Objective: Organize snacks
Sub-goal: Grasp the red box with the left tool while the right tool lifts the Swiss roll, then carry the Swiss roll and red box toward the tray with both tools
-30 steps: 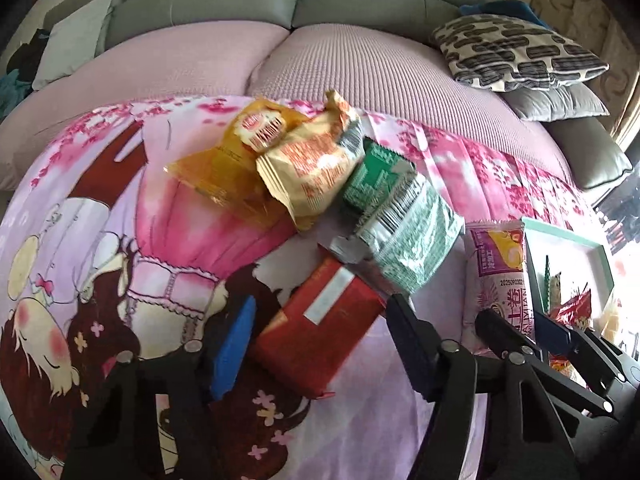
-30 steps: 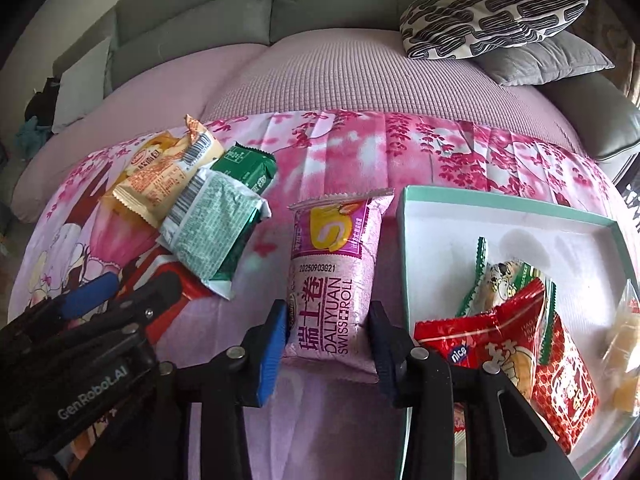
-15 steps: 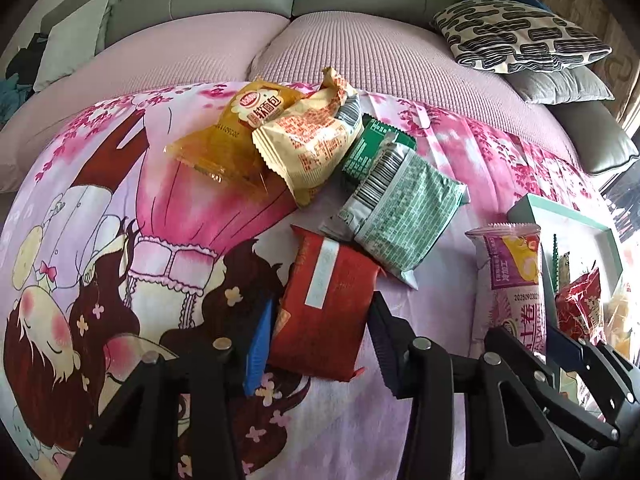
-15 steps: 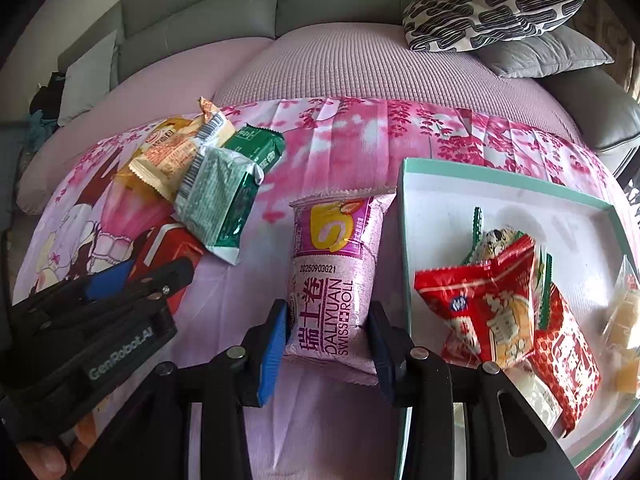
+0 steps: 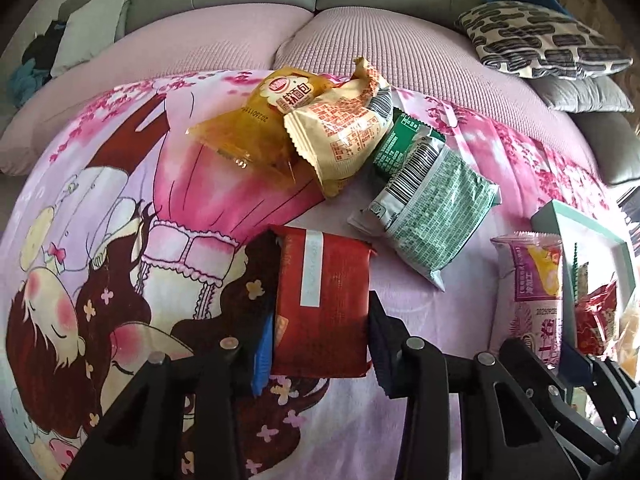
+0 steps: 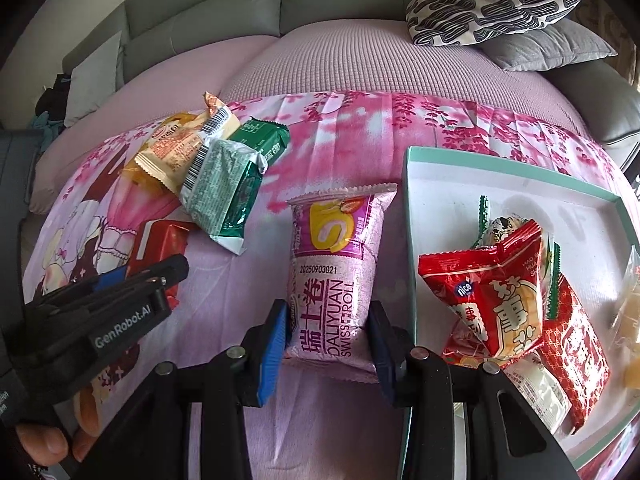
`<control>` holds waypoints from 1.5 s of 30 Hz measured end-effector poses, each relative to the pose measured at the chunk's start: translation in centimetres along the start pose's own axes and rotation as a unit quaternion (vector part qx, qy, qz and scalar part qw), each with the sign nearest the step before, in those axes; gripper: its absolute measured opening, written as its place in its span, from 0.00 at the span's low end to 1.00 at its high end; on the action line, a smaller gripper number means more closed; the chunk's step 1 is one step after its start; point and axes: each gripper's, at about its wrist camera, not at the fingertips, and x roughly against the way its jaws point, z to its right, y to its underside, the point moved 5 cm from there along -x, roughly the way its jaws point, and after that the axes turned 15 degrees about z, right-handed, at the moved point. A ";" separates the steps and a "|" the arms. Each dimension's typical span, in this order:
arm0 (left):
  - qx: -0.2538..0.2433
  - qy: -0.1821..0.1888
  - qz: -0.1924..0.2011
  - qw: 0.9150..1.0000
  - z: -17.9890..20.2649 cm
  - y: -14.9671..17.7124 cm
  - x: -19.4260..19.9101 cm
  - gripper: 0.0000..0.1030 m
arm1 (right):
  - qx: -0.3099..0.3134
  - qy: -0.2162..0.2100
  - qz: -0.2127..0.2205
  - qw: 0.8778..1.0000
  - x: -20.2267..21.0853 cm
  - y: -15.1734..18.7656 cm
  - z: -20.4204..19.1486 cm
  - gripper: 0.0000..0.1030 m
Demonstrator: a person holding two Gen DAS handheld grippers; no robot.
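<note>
A red snack packet [image 5: 324, 280] lies on the pink cartoon blanket, between the pads of my left gripper [image 5: 320, 344]. Its jaws are closing, and both pads touch the packet's sides. In the right wrist view, my right gripper [image 6: 328, 336] is shut on the lower end of a pink Swiss roll packet [image 6: 336, 256], which lies just left of the white tray with a teal rim [image 6: 440, 176]. The tray holds several snacks, among them a red packet [image 6: 492, 296]. The left gripper [image 6: 148, 272] also shows at the left of that view, over the red packet [image 6: 160, 240].
Behind the red packet lie a yellow packet [image 5: 248, 128], a cream packet [image 5: 340, 128] and two green packets [image 5: 436, 216]. The blanket lies on a pink sofa seat with grey backrests. Patterned and grey cushions [image 6: 492, 4] sit at the back right. A hand [image 6: 44, 444] holds the left gripper.
My left gripper's jaws have narrowed from wide apart onto the sides of the red packet, which now sits straight between them. My right gripper has kept its hold on the Swiss roll.
</note>
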 end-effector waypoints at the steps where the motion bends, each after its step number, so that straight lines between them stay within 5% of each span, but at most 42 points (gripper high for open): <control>1: -0.002 -0.002 0.002 1.000 0.1 0.0 -0.1 0.41 | 0.000 0.000 0.000 1.000 -0.1 -0.1 0.0 0.41; 22: 0.019 -0.017 0.017 1.000 -0.3 -0.8 0.6 0.40 | 0.030 0.022 0.021 0.999 -0.4 -0.3 -0.7 0.41; 45: 0.011 0.020 0.092 0.995 2.3 -4.4 6.6 0.40 | -0.008 0.019 0.067 0.998 4.4 -3.1 0.8 0.40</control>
